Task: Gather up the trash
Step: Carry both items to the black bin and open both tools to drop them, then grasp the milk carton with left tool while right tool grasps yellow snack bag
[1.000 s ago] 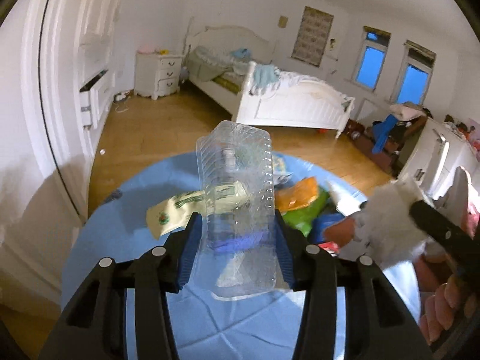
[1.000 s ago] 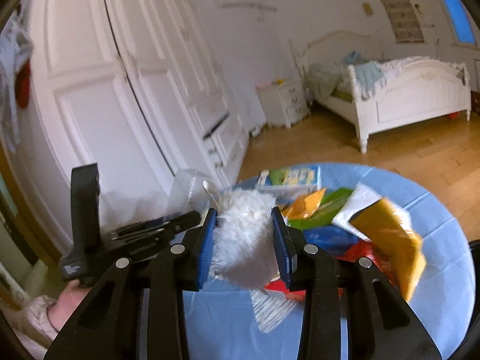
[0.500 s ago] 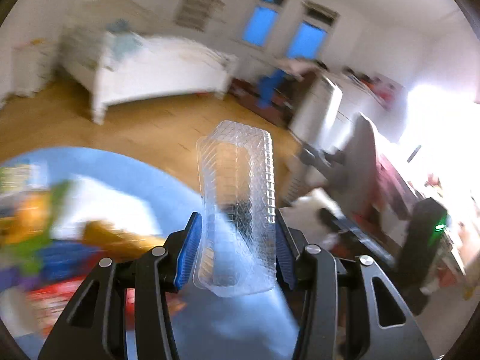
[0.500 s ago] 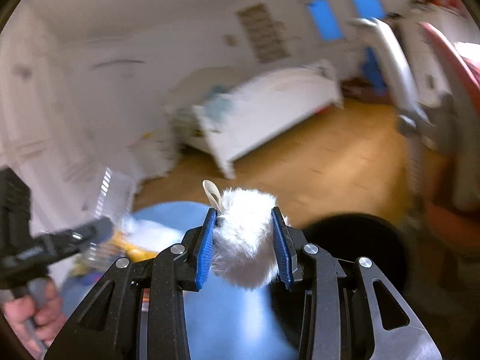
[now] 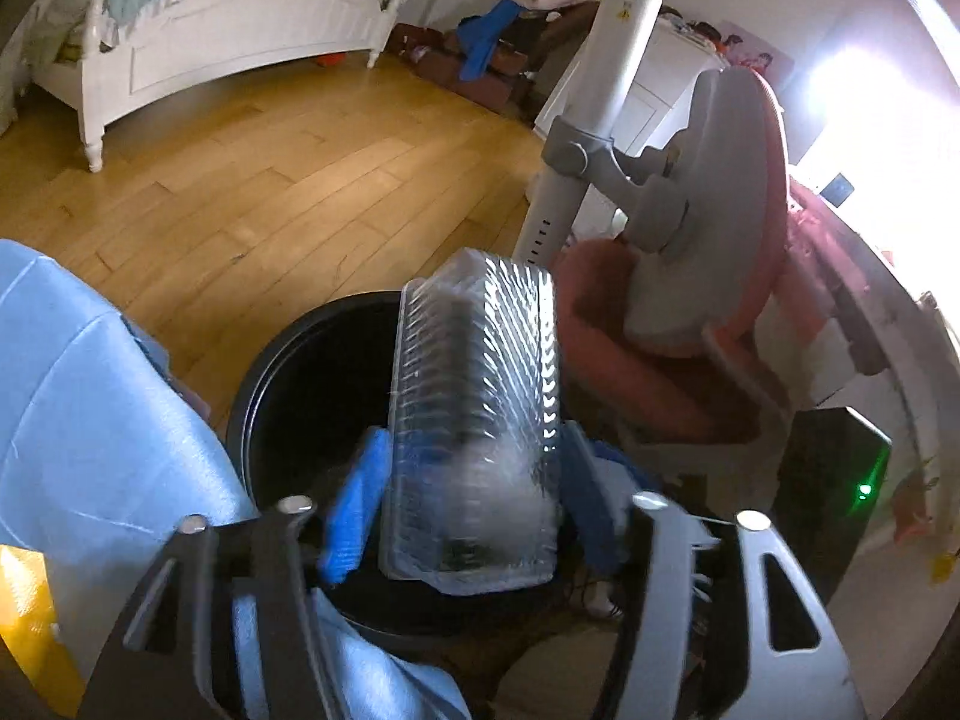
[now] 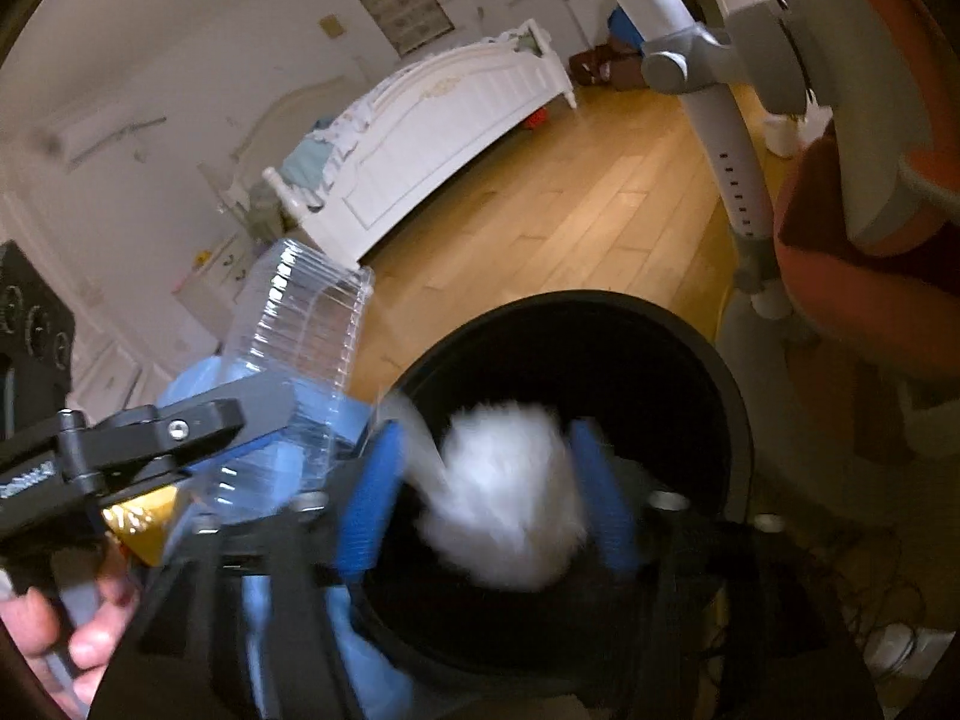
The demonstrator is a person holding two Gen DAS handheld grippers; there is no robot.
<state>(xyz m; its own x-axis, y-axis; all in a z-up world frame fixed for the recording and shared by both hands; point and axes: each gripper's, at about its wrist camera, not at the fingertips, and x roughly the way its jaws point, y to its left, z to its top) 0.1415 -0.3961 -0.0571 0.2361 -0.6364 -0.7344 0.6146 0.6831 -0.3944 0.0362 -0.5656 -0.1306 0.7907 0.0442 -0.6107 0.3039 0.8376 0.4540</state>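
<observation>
Now that you have swung both grippers off the blue table to the black bin (image 5: 282, 396), their jaws have just been opening — the clear plastic box (image 5: 480, 420) and white fluffy wad (image 6: 510, 498) sit loose between spread pads, over its mouth.

Right tongs (image 6: 486, 492) over black bin (image 6: 732, 396), jaws just opened, clear of white fluffy ball (image 6: 510, 498) blurred between them above bin's mouth. Left tongs (image 6: 252, 414) at left, around clear plastic container (image 6: 300, 324). Blue-covered counter (image 6: 288, 618) beneath.
</observation>
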